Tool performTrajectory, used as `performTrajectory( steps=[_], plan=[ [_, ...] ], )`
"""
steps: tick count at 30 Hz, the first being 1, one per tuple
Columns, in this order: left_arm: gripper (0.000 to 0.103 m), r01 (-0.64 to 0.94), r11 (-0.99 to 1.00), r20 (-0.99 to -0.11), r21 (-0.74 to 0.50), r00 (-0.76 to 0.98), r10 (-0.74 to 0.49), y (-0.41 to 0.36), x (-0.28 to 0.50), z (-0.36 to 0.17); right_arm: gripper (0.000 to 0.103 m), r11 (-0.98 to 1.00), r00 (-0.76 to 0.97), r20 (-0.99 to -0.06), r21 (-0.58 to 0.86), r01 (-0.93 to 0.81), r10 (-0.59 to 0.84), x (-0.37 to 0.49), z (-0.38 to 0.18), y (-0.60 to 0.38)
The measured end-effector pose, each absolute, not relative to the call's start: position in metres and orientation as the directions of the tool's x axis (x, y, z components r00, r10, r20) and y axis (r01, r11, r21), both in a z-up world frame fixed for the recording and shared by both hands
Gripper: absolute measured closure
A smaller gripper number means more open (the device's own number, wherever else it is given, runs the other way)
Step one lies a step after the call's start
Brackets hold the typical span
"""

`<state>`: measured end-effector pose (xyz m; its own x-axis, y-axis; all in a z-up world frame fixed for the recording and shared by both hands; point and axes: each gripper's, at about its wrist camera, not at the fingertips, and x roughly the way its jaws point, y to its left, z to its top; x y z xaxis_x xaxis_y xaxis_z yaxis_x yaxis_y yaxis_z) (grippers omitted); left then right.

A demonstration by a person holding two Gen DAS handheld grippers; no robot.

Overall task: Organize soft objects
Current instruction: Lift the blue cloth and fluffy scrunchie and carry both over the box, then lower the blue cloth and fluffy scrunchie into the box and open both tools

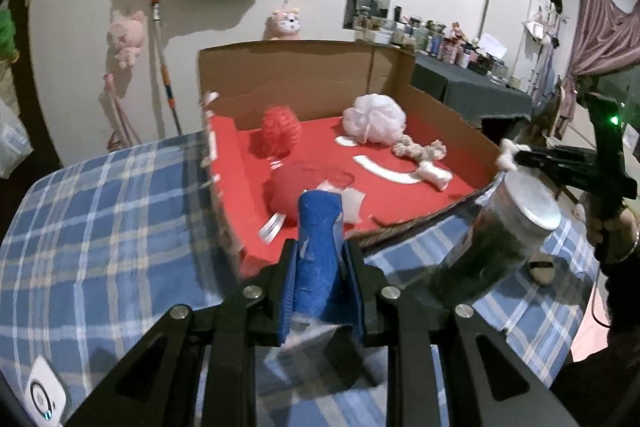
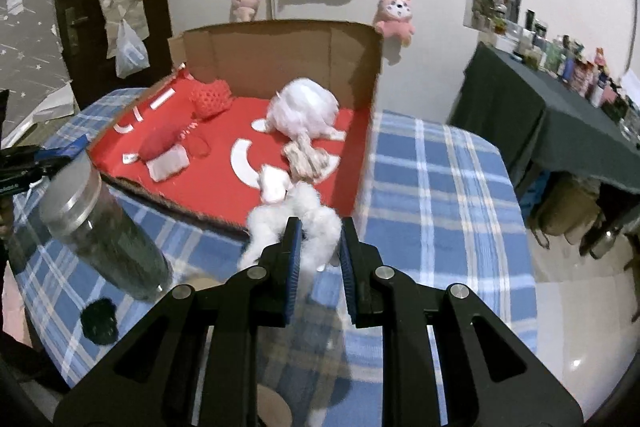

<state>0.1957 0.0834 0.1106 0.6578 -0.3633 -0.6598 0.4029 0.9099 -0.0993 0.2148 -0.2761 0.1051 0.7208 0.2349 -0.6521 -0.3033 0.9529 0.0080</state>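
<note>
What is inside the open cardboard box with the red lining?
In the cardboard box: a white mesh pouf, red mesh pouf, red pouch, knotted rope toy. Whatever lies beneath them is hidden.

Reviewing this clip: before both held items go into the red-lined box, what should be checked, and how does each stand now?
1. Left gripper clamped on blue sponge: ok.
2. Right gripper clamped on white fluff: ok.
3. Free red floor in box near the front: ok.
4. Jar clear of both paths: not ok, it stands between the grippers.
5. Fluff fully gripped, no loose strands: cannot tell.
</note>
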Motion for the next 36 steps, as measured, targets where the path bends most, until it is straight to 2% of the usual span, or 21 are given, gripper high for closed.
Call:
performTrajectory(
  steps=[7, 14, 21, 36],
  plan=[
    [0.079, 0.449, 0.888, -0.719, -0.098, 0.585, -0.375, 0.046, 0.241, 0.117, 0.085, 0.913, 0.654, -0.675, 0.074, -0.401, 0.342, 0.257, 0.116, -0.250],
    [0.079, 0.475, 0.877, -0.781, -0.064, 0.524, -0.341, 0.013, 0.294, 0.112, 0.085, 0.862, 0.530, -0.750, 0.107, -0.495, 0.397, 0.313, 0.113, -0.212],
    [0.079, 0.497, 0.867, -0.834, -0.037, 0.463, -0.300, -0.015, 0.338, 0.097, 0.085, 0.836, 0.402, -0.831, 0.129, -0.533, 0.384, 0.364, 0.093, -0.179],
    [0.078, 0.476, 0.879, -0.899, 0.026, 0.395, -0.188, -0.030, 0.386, 0.057, 0.083, 0.856, 0.309, -0.911, 0.084, -0.510, 0.273, 0.415, 0.052, -0.150]
  ],
)
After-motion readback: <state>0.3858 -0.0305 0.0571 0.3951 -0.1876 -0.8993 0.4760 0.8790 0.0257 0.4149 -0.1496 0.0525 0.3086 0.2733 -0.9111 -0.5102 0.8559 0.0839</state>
